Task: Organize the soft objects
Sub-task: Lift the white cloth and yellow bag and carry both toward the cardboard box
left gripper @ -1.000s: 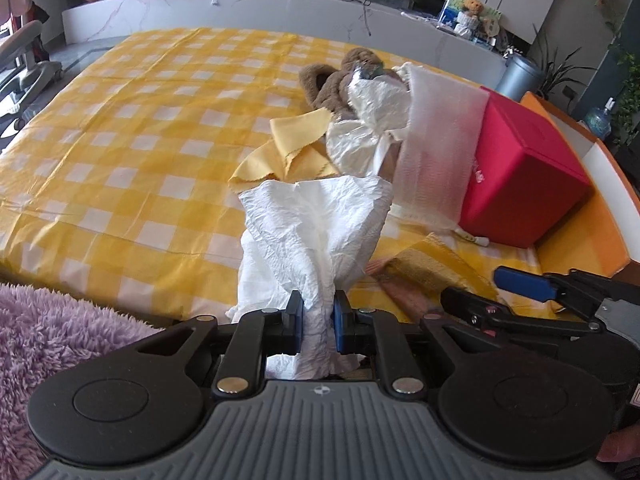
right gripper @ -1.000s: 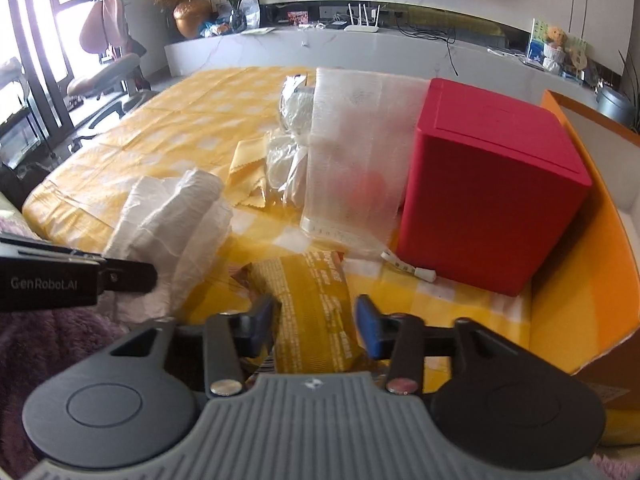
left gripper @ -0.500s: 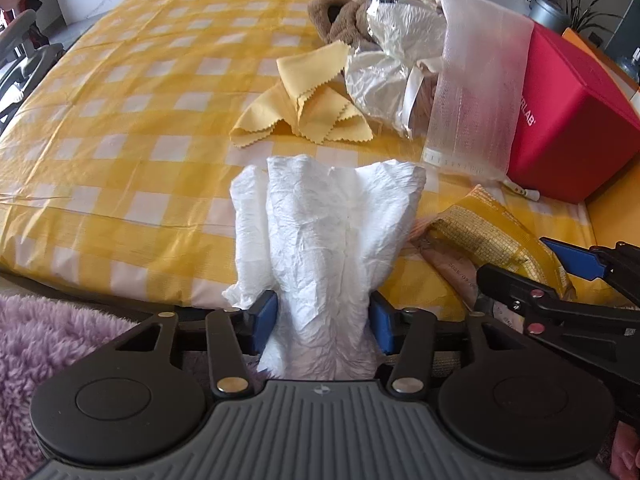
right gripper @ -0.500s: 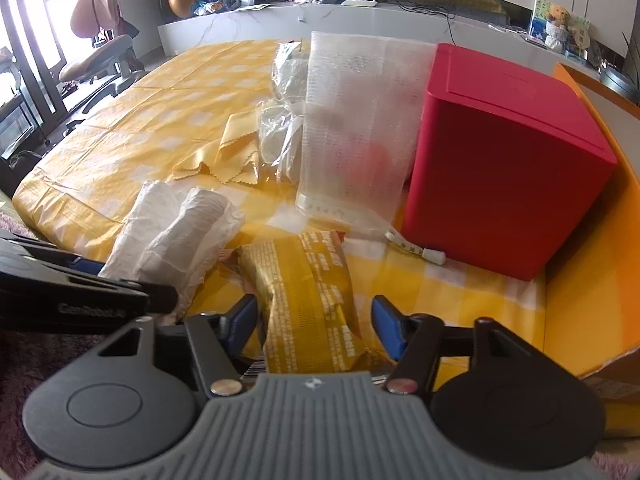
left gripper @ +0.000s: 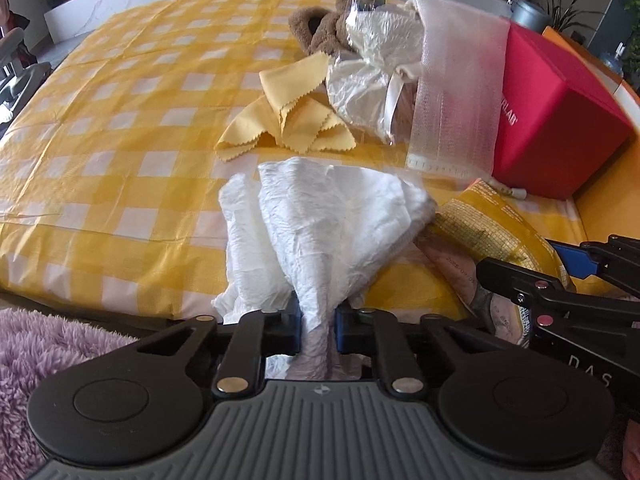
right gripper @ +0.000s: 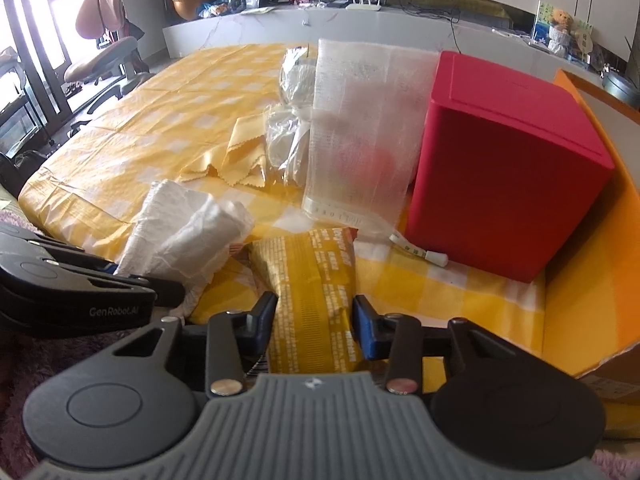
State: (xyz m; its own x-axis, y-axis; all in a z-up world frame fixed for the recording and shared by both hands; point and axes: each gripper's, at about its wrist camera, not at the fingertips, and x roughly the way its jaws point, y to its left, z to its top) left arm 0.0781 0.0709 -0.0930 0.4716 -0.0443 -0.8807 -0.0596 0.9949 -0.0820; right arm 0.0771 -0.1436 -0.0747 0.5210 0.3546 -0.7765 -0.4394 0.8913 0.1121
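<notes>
My left gripper [left gripper: 318,326] is shut on the near end of a crumpled white cloth [left gripper: 320,220] that lies on the yellow checked tablecloth [left gripper: 120,120]; the cloth also shows in the right wrist view [right gripper: 188,232]. My right gripper [right gripper: 314,322] has its jaws on both sides of a yellow snack packet [right gripper: 310,280], pressing its sides; the packet also shows in the left wrist view [left gripper: 492,220]. Farther back lie a folded yellow cloth [left gripper: 288,120], a crinkled white plastic bag [left gripper: 372,68], a brown plush toy [left gripper: 324,24] and a bubble-wrap sheet [left gripper: 456,92].
A red box [right gripper: 504,160] stands at the right behind the bubble wrap [right gripper: 360,132]. An orange cardboard box wall [right gripper: 588,280] rises at the far right. A purple fluffy rug [left gripper: 40,352] lies at the near left. An office chair [right gripper: 108,60] stands beyond the table.
My left gripper opened half a second ago and has shut again on the white cloth. My right gripper's jaws narrowed onto the yellow packet.
</notes>
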